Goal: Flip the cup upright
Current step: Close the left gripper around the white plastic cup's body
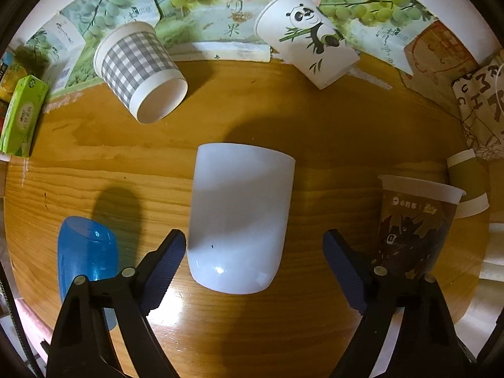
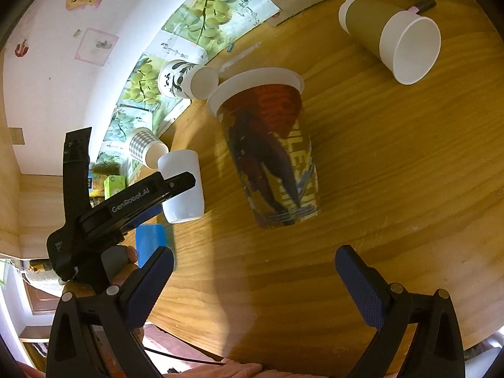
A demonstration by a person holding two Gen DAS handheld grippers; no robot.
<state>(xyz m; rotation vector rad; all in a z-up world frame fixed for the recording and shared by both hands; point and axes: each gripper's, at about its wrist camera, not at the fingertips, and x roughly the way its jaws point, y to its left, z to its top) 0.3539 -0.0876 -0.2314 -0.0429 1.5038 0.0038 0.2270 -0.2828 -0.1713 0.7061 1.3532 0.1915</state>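
Approach step: left gripper (image 1: 254,245) lined up on the frosted white cup (image 1: 241,217), nothing grasped yet

Cup lies on its side mid-counter (image 1: 283,126), rounded base toward the left gripper, whose jaws gape wide around its base end with clear gaps and hold nothing. Right gripper (image 2: 254,278) hovers equally wide and empty near the printed cup (image 2: 271,154). Next, I judge: close on the walls, then tip it mouth-up

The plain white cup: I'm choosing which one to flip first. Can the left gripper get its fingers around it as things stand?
Probably yes. The left gripper is open, and the white cup lies on its side between the fingers, nothing blocking. The blue cup sits off to one side.
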